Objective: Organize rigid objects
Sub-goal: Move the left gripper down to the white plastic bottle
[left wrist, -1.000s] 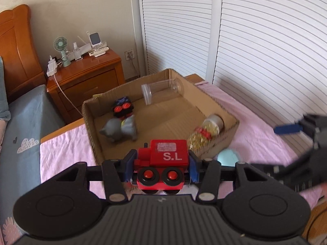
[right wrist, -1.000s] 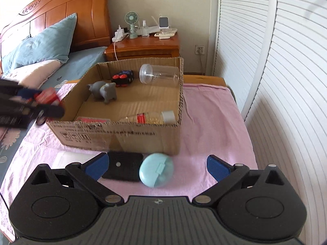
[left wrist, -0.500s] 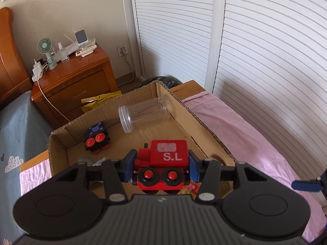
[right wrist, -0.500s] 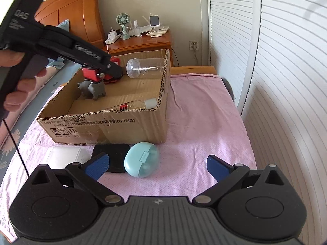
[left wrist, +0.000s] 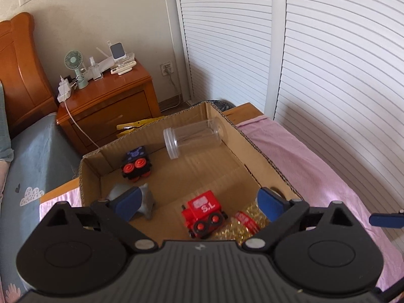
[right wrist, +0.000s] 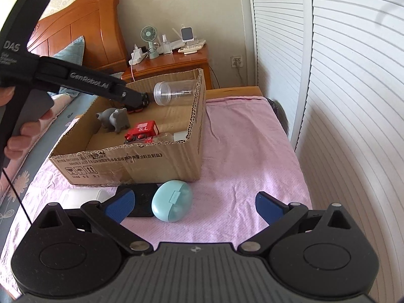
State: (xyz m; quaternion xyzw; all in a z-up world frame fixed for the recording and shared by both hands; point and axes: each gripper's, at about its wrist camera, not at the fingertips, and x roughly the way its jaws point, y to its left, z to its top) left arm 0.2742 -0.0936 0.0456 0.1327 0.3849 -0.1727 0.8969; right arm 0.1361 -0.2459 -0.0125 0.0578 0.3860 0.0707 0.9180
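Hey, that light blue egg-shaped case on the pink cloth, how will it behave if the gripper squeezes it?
The light blue case looks like smooth hard plastic, so it probably stays stiff but may slip. Its rounded shell could roll or squirt sideways on the pink cloth. The front clasp suggests it might pop open.

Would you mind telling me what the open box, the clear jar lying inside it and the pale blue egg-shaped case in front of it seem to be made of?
The open brown box looks like matt corrugated cardboard: fluting shows along its cut rim. The clear cylindrical jar seems to be glossy transparent plastic, though glass cannot be ruled out; the box wall shows through it. The pale blue egg-shaped case appears to be smooth moulded plastic with a soft sheen and a seam.
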